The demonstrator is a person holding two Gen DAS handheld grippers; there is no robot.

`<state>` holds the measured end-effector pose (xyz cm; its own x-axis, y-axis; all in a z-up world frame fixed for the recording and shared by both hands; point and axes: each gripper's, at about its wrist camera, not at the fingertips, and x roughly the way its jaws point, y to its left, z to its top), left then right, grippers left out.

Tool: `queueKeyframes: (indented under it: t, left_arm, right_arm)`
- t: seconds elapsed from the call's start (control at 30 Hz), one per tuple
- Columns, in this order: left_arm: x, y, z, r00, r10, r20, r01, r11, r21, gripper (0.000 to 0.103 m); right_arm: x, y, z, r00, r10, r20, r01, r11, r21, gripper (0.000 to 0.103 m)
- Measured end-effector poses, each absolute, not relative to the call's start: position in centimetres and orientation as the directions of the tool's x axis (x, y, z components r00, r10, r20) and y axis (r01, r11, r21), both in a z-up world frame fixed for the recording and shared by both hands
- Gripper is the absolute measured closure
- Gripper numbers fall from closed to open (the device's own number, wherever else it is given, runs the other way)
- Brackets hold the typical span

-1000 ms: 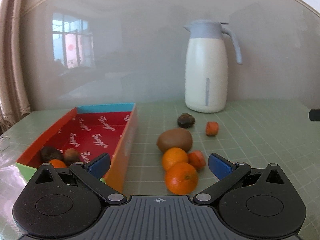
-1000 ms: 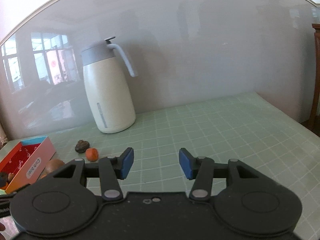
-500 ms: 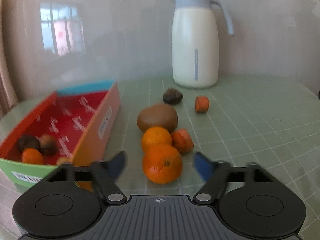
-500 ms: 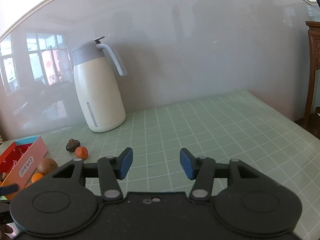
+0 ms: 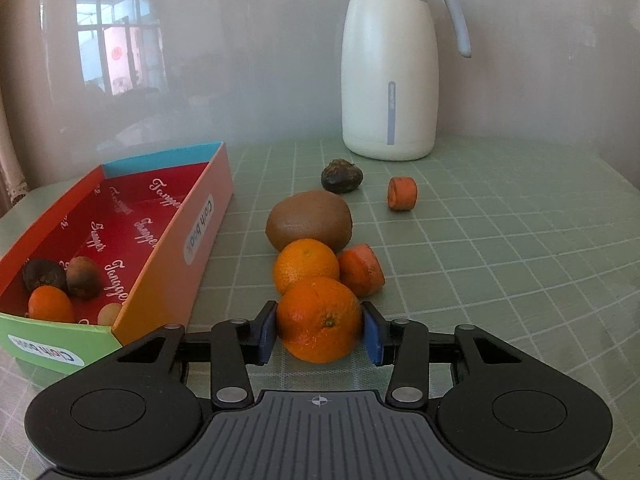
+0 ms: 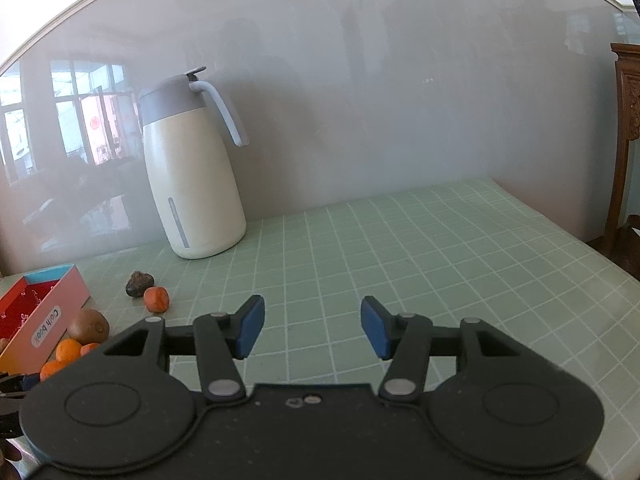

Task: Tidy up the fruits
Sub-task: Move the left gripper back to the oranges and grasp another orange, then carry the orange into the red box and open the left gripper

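My left gripper (image 5: 319, 330) is shut on the nearest orange (image 5: 319, 324), which sits on the green grid table. Behind it lie a second orange (image 5: 306, 265), a carrot piece (image 5: 361, 270), a kiwi (image 5: 309, 219), a dark chestnut-like fruit (image 5: 342, 176) and another carrot piece (image 5: 401, 193). To the left stands the red open box (image 5: 168, 236) holding a small orange (image 5: 50, 304) and two dark fruits (image 5: 64, 278). My right gripper (image 6: 312, 330) is open and empty above bare table; the box (image 6: 44, 316) and the kiwi (image 6: 89, 325) show at its left.
A white thermos jug (image 5: 390, 76) with a grey lid stands at the back against the glossy wall; it also shows in the right wrist view (image 6: 192, 184). A wooden chair (image 6: 626, 152) stands past the table's right edge.
My left gripper moved forward to the front orange and its fingers closed onto it. The right gripper stayed open and shifted only slightly.
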<state>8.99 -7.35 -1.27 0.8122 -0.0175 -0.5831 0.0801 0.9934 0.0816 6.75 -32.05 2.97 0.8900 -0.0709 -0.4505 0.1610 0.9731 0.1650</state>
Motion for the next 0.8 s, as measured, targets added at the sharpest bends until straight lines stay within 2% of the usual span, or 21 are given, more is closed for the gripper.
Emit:
queueKeyframes:
  t: [0.43, 0.8]
  left_arm:
    - [7.5, -7.0, 0.7, 0.851, -0.049, -0.523, 0.106, 0.991, 0.079, 0.059]
    - [6.6, -5.0, 2.2, 0.877, -0.025, -0.479, 0.074, 0.994, 0.084, 0.059]
  right_arm:
    - [6.8, -31.3, 3.0, 0.891, -0.056, -0.451, 0.147, 0.975, 0.169, 0.05]
    - [7.4, -29.8, 3.0, 0.889, -0.038, -0.455, 0.127, 0.978, 0.167, 0.05]
